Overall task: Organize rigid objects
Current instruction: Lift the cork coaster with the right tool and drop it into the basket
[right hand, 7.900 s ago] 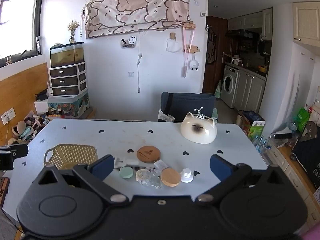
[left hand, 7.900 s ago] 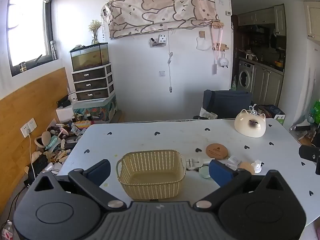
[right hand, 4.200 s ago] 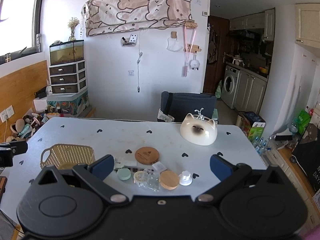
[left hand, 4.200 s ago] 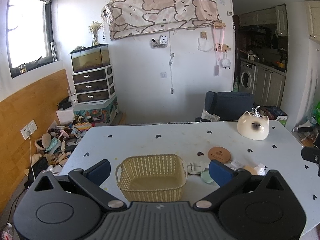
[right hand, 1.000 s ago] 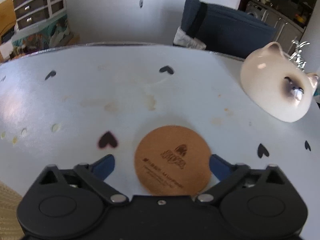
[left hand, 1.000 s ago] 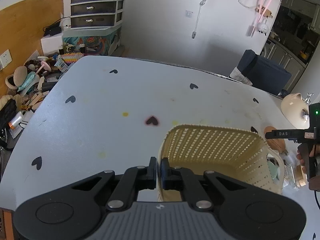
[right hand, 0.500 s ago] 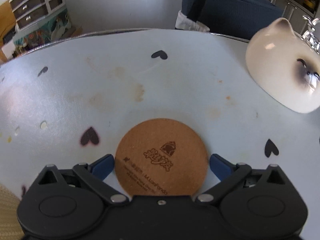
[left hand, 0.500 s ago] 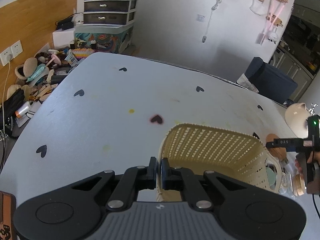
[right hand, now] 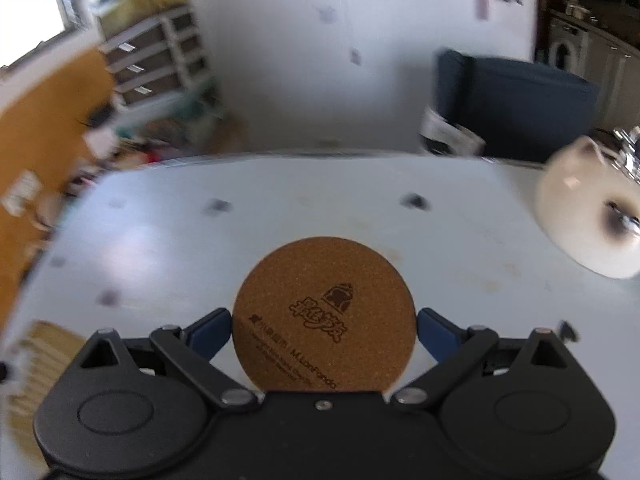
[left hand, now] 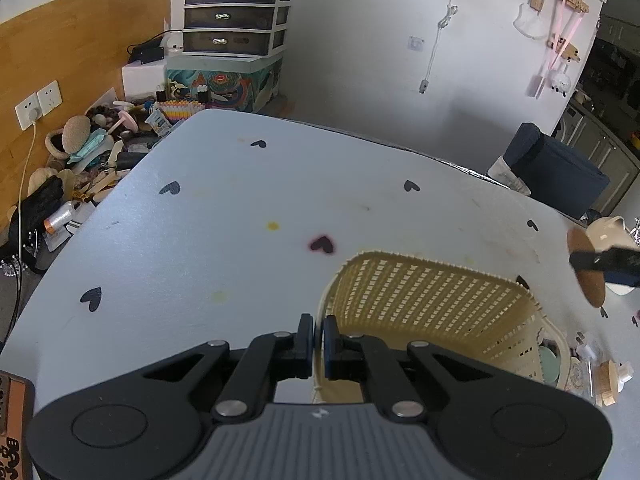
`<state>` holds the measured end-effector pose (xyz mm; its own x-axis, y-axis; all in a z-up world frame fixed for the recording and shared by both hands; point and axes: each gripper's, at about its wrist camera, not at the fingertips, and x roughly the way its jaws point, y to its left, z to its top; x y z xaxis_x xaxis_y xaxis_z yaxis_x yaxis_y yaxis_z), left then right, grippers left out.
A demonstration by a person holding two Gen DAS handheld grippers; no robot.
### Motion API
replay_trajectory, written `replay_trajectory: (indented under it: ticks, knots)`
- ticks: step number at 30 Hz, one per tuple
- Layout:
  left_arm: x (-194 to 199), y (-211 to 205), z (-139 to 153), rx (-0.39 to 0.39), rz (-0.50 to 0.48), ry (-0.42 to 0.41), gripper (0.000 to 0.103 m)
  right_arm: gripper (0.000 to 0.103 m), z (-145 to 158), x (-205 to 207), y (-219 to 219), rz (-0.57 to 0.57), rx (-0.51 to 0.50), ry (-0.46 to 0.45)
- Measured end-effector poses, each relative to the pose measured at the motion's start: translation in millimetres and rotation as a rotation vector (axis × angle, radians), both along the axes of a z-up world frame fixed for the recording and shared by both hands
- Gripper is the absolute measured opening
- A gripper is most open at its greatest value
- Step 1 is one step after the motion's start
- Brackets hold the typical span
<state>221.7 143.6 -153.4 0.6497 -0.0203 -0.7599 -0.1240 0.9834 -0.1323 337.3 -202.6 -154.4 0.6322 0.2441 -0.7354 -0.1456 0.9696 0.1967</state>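
Between the blue pads of the right gripper (right hand: 324,328), a round cork coaster (right hand: 324,316), clamped at its two side edges and lifted clear of the pale heart-dotted table (right hand: 168,240). Printed face turned toward the camera, disc tilted up and away from the tool. Ahead and to the right of that tool, a cream cat-shaped bowl (right hand: 592,224) on the tabletop; low at its left edge, a blurred patch of yellow basket (right hand: 36,356).

At the tips of the left gripper (left hand: 314,334), jaws pinched nearly together on the near-left rim of the yellow woven basket (left hand: 424,304), one finger outside the wall, one inside. Nothing seen inside the basket from this side. Far to the right of this tool, the same coaster (left hand: 586,270) seen edge-on in the air, above and beyond the basket's right corner. Just past the basket's right wall, small lids and jars (left hand: 600,376) lying on the table.
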Motion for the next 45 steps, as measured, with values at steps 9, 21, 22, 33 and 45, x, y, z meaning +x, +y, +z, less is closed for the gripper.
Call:
replay_trajectory:
  ticks: [9,21,22,33,45]
  knots:
    - [1.2,1.3,-0.5,0.010,-0.037,-0.001,0.004,0.100,32.1,-41.3,92.8,0.236,0.124,0.073]
    - [1.6,6.3,-1.6,0.000,-0.093,-0.004,0.004,0.100,-13.6,-39.3,160.9,0.217,0.068,0.275]
    - [1.7,6.5,-2.0,0.001,-0.096,-0.004,0.004,0.100,-14.7,-39.0,165.0,0.208,0.047,0.264]
    - [-1.7,11.4,-2.2,-0.015,-0.109,-0.011,0.003,0.100,-23.2,-31.1,195.7,0.139,-0.004,0.315]
    - [-1.0,10.8,-1.9,-0.012,-0.110,-0.011,0.003,0.103,-38.0,-30.1,201.3,0.080,0.037,0.380]
